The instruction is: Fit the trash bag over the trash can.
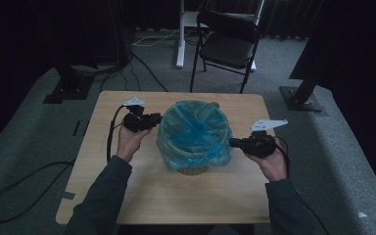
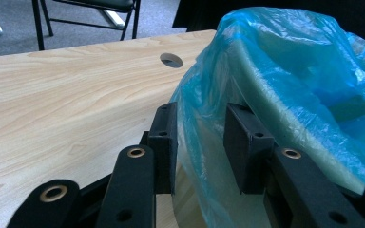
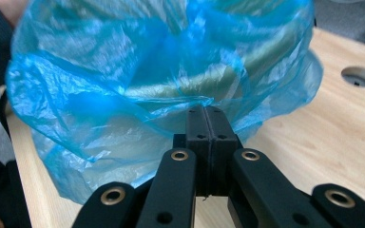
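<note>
Fitting the thin translucent blue plastic liner bag (image 1: 194,128) over the round pale bin (image 1: 194,169) mid-desk (image 1: 127,196): right tool (image 3: 204,110) clenched on a bag fold, left tool (image 2: 200,142) agape astride the overhang, likely needing to pinch next and tug down

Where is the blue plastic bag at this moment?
In the high view, the blue plastic bag lines the bin at the table's middle, between left gripper and right gripper.

A translucent blue bag (image 1: 194,128) lines a pale green bin (image 2: 285,90) on the light woodgrain table (image 1: 127,181).
</note>
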Demonstrator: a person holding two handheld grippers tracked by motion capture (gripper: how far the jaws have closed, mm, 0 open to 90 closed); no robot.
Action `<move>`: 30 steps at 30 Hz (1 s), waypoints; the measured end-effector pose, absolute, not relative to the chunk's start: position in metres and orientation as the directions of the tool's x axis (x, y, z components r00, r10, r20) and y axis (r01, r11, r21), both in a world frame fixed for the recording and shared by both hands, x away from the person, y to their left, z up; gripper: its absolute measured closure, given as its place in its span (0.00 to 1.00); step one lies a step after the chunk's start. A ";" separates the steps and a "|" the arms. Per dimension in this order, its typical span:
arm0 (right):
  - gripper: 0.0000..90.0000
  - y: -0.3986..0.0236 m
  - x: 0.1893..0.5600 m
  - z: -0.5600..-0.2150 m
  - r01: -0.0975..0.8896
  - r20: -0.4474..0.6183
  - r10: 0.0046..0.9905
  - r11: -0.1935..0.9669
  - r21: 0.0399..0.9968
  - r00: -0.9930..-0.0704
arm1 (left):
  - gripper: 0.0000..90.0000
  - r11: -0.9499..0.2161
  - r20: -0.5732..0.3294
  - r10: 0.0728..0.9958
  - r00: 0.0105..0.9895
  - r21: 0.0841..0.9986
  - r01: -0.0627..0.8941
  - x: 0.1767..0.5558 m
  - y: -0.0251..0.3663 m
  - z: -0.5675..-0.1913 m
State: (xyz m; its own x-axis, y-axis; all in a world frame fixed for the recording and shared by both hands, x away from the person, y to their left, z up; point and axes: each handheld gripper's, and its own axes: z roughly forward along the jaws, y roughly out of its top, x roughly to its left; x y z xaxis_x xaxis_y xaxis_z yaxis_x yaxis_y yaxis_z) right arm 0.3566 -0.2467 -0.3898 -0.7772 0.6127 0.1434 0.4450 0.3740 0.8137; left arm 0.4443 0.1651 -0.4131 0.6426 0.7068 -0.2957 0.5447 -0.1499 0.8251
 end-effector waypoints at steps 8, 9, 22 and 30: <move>1.00 -0.240 0.362 -0.413 0.488 0.129 0.639 0.425 0.762 -0.758 | 0.73 -0.150 -0.295 0.706 0.643 0.826 0.544 0.444 0.164 -0.414; 1.00 -0.238 0.363 -0.415 0.489 0.122 0.641 0.434 0.757 -0.758 | 0.73 -0.150 -0.296 0.706 0.643 0.826 0.544 0.444 0.164 -0.414; 1.00 -0.232 0.368 -0.425 0.513 0.074 0.678 0.475 0.715 -0.731 | 0.71 -0.138 -0.296 0.707 0.642 0.832 0.537 0.442 0.168 -0.413; 0.98 -0.236 0.368 -0.416 0.495 0.077 0.688 0.434 0.753 -0.721 | 0.69 -0.113 -0.292 0.702 0.650 0.855 0.506 0.440 0.175 -0.400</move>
